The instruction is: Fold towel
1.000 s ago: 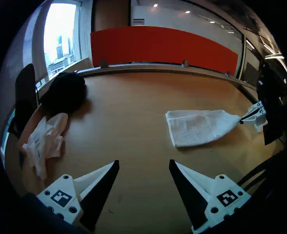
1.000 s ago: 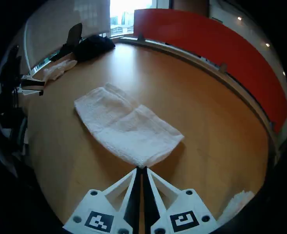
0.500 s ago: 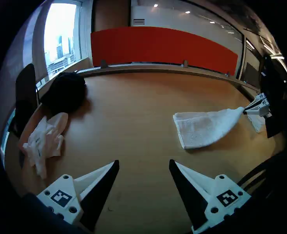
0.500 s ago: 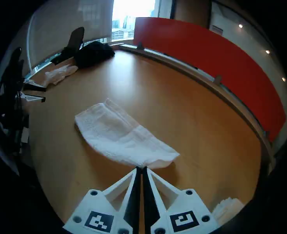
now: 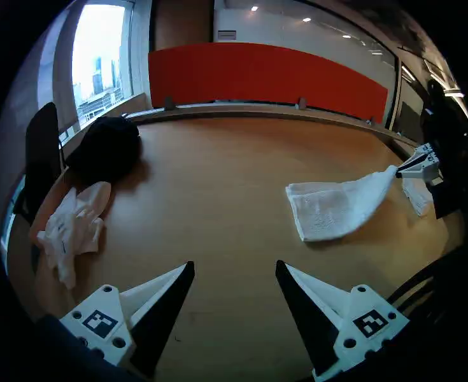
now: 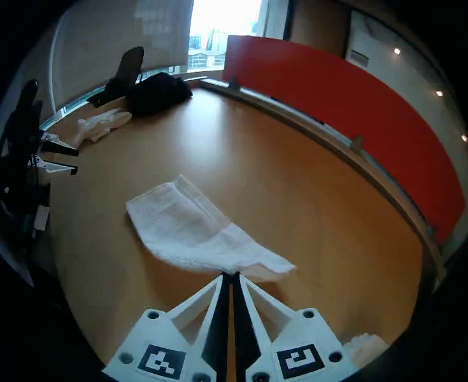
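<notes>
Left gripper view: your left tool [image 5: 234, 264] stood wide apart and held nothing, low over the near edge of the bench [image 5: 221, 165]. The towel [image 5: 332, 204] lay ahead and to the right of it, well apart. Its long axis ran left to right, and its right-hand corner was lifted off the wood and pinched by your right tool [image 5: 417, 167]. The right tool was therefore the nearer by far. I judge the left tool had the whole reach to make towards the free left end. Counted, you had one towel and two tools. One crumpled white cloth [image 5: 71, 229] and one black bag [image 5: 106, 149] lay off to the left, and one small white cloth [image 5: 418, 194] lay just beside the right tool.

Right gripper view: your right tool [image 6: 232, 277] had its fingers closed together on the near corner of the towel [image 6: 186, 229]. The cloth ran away from it, far and to the left, with most of it resting flat on the bench. Your left tool [image 6: 73, 161] showed at the far left, spread open, well apart from the towel's far end.
</notes>
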